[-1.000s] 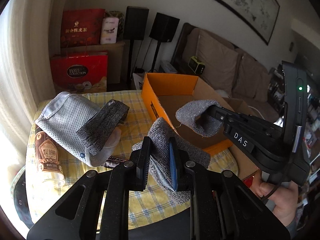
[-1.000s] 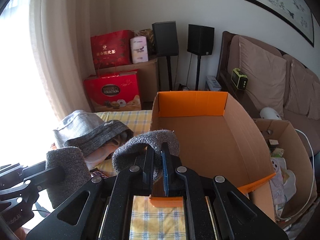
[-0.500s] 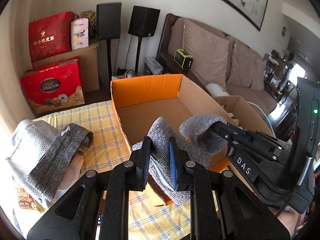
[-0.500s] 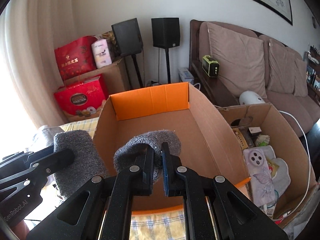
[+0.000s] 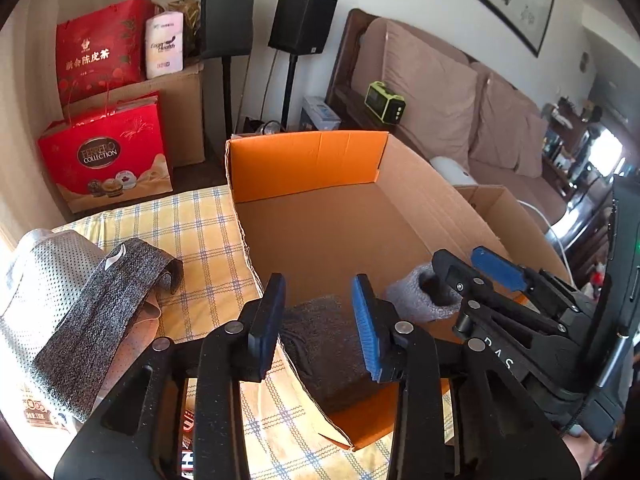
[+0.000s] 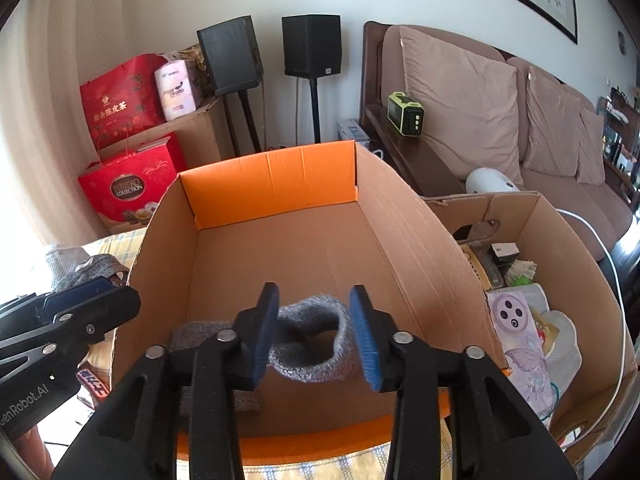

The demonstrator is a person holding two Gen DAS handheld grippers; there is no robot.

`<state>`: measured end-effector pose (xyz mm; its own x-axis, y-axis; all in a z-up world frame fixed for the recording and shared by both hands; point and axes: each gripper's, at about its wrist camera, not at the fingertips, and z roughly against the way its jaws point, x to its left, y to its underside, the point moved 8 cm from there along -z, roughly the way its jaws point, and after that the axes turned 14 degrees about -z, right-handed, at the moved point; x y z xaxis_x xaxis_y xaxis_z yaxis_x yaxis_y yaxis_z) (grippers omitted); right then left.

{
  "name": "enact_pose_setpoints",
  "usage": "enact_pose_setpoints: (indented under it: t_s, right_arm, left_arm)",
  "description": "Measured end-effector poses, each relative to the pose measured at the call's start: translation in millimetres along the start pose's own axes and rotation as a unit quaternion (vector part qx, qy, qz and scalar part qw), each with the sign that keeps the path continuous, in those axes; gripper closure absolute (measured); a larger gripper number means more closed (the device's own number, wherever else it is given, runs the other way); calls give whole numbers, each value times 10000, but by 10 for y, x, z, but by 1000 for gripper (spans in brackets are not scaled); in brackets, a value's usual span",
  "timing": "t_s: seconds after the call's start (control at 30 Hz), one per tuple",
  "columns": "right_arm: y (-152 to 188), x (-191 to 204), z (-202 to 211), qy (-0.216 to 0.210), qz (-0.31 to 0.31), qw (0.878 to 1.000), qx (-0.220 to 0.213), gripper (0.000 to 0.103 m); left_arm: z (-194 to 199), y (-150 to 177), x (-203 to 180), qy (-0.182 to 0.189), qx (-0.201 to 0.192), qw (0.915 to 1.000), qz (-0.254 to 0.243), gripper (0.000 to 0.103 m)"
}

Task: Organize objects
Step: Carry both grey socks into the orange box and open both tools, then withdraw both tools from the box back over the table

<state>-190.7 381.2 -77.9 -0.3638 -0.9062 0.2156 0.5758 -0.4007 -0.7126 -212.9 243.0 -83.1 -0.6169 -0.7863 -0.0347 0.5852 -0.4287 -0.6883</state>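
Observation:
A grey knit sock lies inside the cardboard box with orange flaps, at its near end. My left gripper is open above the sock's flat dark end. My right gripper is open around the sock's rolled cuff, not pinching it. The right gripper also shows in the left wrist view, and the left gripper shows at the left of the right wrist view.
The box stands on a yellow checked cloth. A grey mesh garment and a dark grey band lie left of the box. A second cardboard box with clutter stands right. Red gift bags, speakers and a sofa are behind.
Both grippers moved over the box, lowered the sock into it and opened. The sock now rests on the box floor, released.

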Motion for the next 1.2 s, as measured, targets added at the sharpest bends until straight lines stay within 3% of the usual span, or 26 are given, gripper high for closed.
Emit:
enact_pose_setpoints:
  t_s: [0.13, 0.27, 0.37, 0.53, 0.6, 0.67, 0.8, 1.0, 1.2]
  right_arm:
    - [-7, -3, 56, -17, -1, 10000, -31, 52]
    - [-6, 10, 139, -16, 5, 10000, -89, 43]
    - [0, 43, 212, -25, 52, 9999, -151, 28]
    - [13, 99, 333, -10, 130, 9995, -284, 15]
    - [36, 124, 374, -124, 100, 9995, -268, 11]
    - [60, 158, 419, -242, 68, 9993, -260, 0]
    - [107, 273, 515, -366, 145, 9988, -275, 0]
    - [188, 491, 648, -500, 294, 9979, -300, 0]
    - [314, 733, 757, -615, 499, 9964, -295, 0]
  left_arm:
    - [84, 24, 23, -45, -94, 9999, 62, 52]
    - [189, 42, 71, -94, -176, 9997, 147, 43]
    - [278, 61, 123, -265, -237, 9993, 143, 34]
    - [476, 111, 241, -595, -381, 9973, 178, 18]
    - [570, 138, 299, -653, -475, 9965, 236, 17]
    - [657, 170, 353, -732, -532, 9956, 261, 14]
    - [829, 227, 439, -989, -659, 9927, 203, 5]
    - [1006, 340, 506, -1318, -614, 9893, -97, 5]
    - [1164, 525, 598, -1276, -619, 9899, -17, 4]
